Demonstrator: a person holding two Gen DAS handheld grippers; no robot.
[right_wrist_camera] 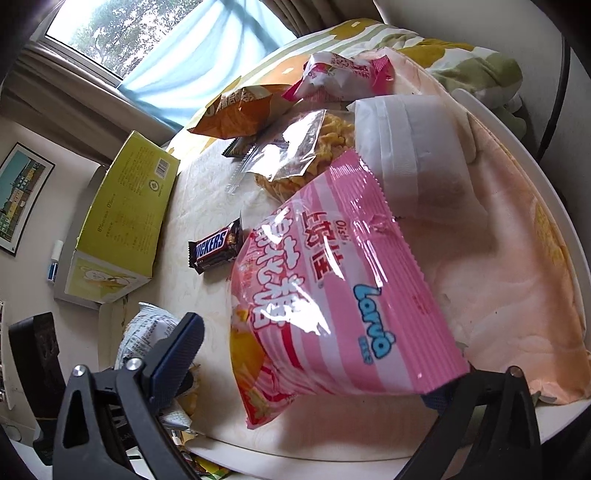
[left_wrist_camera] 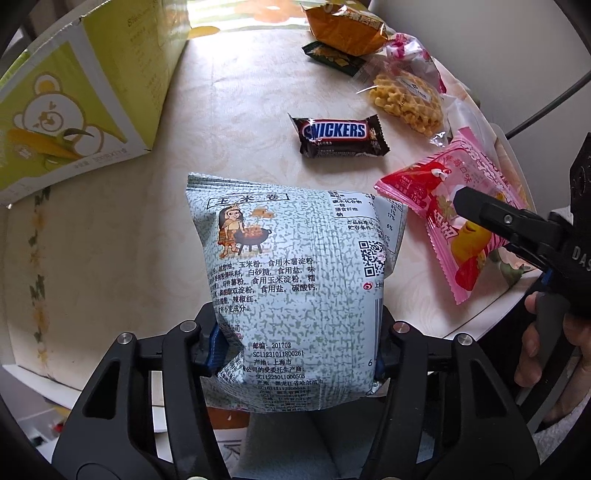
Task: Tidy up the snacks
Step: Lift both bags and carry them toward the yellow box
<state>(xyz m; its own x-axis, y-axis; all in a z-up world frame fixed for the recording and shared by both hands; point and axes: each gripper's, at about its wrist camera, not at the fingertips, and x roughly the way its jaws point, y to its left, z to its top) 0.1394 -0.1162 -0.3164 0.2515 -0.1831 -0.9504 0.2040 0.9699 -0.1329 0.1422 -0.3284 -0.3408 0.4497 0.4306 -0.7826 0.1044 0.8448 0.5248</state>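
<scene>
My left gripper (left_wrist_camera: 295,354) is shut on a pale speckled corn-roll bag (left_wrist_camera: 295,266); both pads press into its lower sides and dent the left one. The bag stands upright above the cream tablecloth (left_wrist_camera: 221,110). That same bag (right_wrist_camera: 147,328) shows at the lower left of the right wrist view. My right gripper (right_wrist_camera: 314,362) is open and straddles a pink snack bag (right_wrist_camera: 332,288) lying flat near the table's edge. Its left pad (right_wrist_camera: 181,343) stands apart from the bag, while the right fingertip is hidden under the bag's corner. The pink bag (left_wrist_camera: 443,206) lies under one right finger (left_wrist_camera: 491,216).
A Snickers bar (left_wrist_camera: 341,134) lies mid-table. A yellow-green carton (left_wrist_camera: 74,103) stands at the left. At the back lie an orange bag (left_wrist_camera: 343,29), a dark green packet (left_wrist_camera: 332,57), a clear bag of yellow curls (left_wrist_camera: 406,99) and a white packet (right_wrist_camera: 406,147). A hand (left_wrist_camera: 535,332) grips the right handle.
</scene>
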